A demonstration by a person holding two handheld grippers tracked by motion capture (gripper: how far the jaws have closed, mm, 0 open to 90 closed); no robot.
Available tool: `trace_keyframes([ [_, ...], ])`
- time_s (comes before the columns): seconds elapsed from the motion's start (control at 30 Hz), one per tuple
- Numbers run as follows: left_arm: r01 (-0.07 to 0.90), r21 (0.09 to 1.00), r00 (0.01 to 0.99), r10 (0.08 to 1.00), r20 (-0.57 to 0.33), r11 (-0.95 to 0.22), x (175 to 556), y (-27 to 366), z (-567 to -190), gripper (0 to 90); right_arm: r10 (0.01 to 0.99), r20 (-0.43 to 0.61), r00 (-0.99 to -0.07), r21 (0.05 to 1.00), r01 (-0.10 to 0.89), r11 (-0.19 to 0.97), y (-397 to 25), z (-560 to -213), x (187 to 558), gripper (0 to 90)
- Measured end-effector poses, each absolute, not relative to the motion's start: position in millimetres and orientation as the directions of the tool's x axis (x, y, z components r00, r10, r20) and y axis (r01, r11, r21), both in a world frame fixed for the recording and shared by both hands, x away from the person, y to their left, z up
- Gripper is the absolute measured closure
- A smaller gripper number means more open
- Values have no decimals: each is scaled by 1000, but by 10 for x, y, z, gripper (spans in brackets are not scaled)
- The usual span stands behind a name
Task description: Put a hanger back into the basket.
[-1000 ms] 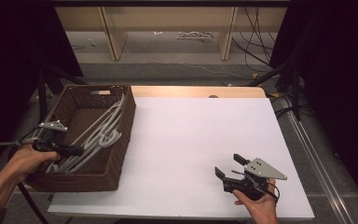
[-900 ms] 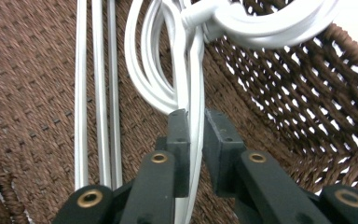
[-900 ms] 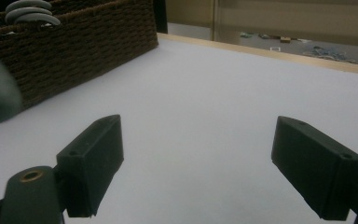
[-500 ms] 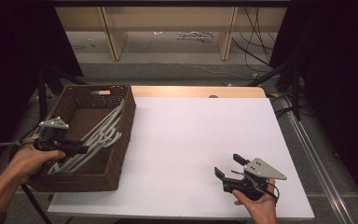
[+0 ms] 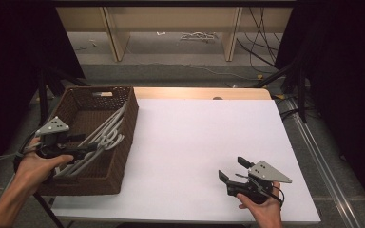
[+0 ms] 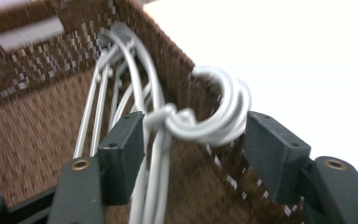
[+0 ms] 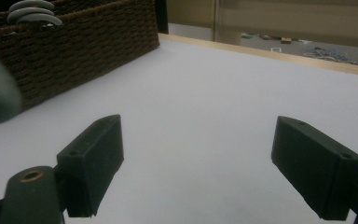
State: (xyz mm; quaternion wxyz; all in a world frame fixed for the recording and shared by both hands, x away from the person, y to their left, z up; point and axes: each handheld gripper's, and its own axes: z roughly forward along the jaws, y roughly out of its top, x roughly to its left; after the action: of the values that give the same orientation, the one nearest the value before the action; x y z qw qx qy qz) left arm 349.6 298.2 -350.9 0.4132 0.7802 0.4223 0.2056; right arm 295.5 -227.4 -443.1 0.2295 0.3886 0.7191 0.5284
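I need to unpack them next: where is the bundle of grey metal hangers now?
The grey metal hangers lie in the brown wicker basket at the table's left in the high view, hooks between the open left gripper jaws.

You have one brown woven basket at the left of the high view. In it lies one bundle of grey wire hangers; the left gripper view shows at least three hook loops stacked together, but you cannot count the hangers exactly. You hold two grippers: the left gripper at the lower left of the frame, the right gripper at the lower right. One white table surface fills the centre.
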Motion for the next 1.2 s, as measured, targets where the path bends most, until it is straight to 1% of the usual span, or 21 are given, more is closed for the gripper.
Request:
trace_keyframes([
  [0.07, 435, 863, 554, 832, -31, -258, 3446, 2887, -3450, 355, 807, 70, -587, 937, 317, 149, -2276, -4421, 2950, 177],
  [0.2, 398, 894, 566, 822, -62, -207, 3417, 2773, -3439, 329, 805, 72, -588, 937, 318, 148, -2273, -4422, 2952, 177],
  [0.37, 390, 900, 578, 813, -73, -196, 3410, 2663, -3490, 305, 806, 65, -588, 938, 312, 152, -2268, -4426, 2951, 177],
  [0.43, 381, 908, 579, 810, -87, -175, 3400, 2594, -3484, 296, 807, 70, -587, 936, 317, 150, -2272, -4427, 2948, 177],
  [0.53, 356, 918, 588, 805, -76, -173, 3397, 2562, -3465, 293, 800, 81, -595, 941, 310, 135, -2271, -4437, 2960, 176],
  [0.77, 341, 929, 598, 796, -96, -144, 3385, 2400, -3504, 252, 805, 64, -591, 938, 310, 153, -2269, -4426, 2948, 176],
  [0.9, 332, 933, 611, 785, -100, -139, 3366, 2322, -3515, 250, 806, 68, -588, 940, 308, 146, -2269, -4427, 2949, 176],
  [1.0, 328, 937, 631, 766, -122, -120, 3318, 2177, -3535, 230, 801, 74, -594, 937, 316, 148, -2263, -4429, 2944, 174],
  [1.07, 321, 940, 642, 756, -127, -115, 3284, 2097, -3541, 222, 797, 44, -603, 945, 285, 163, -2272, -4422, 2953, 174],
  [1.13, 319, 942, 657, 741, -140, -104, 3255, 2015, -3552, 213, 795, 43, -606, 945, 284, 165, -2267, -4421, 2946, 168],
  [1.2, 293, 949, 664, 738, -116, -115, 3225, 1953, -3560, 196, 793, 54, -607, 946, 285, 154, -2260, -4413, 2938, 167],
])
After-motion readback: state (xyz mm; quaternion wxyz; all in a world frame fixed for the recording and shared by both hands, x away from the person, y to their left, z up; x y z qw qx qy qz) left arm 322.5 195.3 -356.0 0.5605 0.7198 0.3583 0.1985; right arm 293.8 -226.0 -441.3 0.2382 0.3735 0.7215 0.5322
